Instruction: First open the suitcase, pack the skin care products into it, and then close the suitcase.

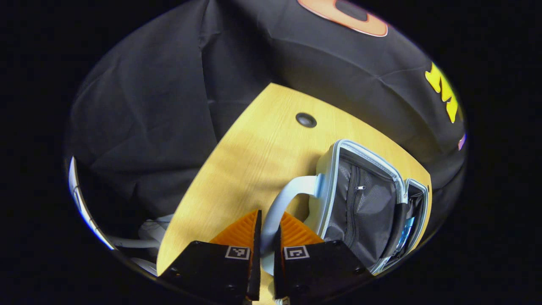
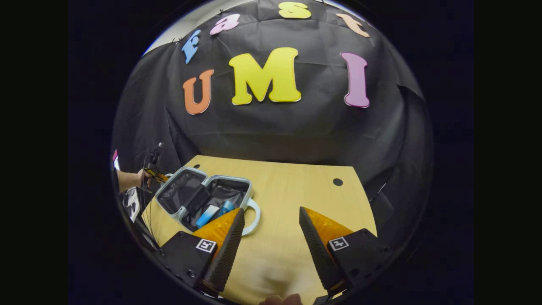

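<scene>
1. In the left gripper view, the left gripper (image 1: 267,237) has its jaws clamped on the suitcase (image 1: 364,203)'s pale handle (image 1: 281,201).
2. The right gripper view shows the suitcase lying open at the table (image 2: 296,186)'s left edge, with blue skin care products (image 2: 214,212) inside.
3. The right gripper (image 2: 271,231) hangs with jaws spread, holding nothing, over bare tabletop that stretches to the right edge.

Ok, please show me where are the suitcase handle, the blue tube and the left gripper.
suitcase handle (image 1: 281,197), left gripper view, on its curved bar.
blue tube (image 2: 207,216), right gripper view, on its body.
left gripper (image 1: 267,231), left gripper view, between its fingertips.
</scene>
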### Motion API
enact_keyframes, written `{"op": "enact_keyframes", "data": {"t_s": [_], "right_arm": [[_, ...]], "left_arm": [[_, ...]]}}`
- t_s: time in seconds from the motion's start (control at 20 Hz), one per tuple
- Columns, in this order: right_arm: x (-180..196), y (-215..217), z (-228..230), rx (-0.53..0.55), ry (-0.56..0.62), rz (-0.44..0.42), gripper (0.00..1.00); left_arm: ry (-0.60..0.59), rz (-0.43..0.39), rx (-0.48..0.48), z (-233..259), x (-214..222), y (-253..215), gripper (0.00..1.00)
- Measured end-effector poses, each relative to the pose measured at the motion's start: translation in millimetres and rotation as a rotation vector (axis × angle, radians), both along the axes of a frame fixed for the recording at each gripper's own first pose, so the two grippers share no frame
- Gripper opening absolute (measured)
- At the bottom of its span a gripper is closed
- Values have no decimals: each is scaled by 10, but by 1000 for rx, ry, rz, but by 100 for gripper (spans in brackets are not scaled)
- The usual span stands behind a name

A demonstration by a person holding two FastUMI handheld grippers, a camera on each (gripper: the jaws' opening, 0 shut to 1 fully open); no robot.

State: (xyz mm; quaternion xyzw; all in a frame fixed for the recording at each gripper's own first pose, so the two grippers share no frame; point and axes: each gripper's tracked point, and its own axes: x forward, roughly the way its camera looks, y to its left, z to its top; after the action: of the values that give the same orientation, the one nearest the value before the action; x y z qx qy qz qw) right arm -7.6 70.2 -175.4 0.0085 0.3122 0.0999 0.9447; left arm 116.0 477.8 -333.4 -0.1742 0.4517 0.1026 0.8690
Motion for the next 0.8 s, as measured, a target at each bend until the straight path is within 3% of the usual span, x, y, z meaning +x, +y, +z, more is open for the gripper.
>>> {"op": "enact_keyframes", "data": {"t_s": [0.1,0.35,0.55,0.8], "right_arm": [[-10,-153,121,13,-58,-44,76],[-217,-414,228,73,-82,-84,78],[-308,-857,466,89,-152,-159,78],[-480,-1426,576,61,-179,-256,78]], "left_arm": [[-69,30,43,551,34,-86,14],[-222,-70,242,1854,38,-865,13],[-335,-122,217,2495,181,-1992,11],[-437,-214,173,2598,283,-3405,11]]}}
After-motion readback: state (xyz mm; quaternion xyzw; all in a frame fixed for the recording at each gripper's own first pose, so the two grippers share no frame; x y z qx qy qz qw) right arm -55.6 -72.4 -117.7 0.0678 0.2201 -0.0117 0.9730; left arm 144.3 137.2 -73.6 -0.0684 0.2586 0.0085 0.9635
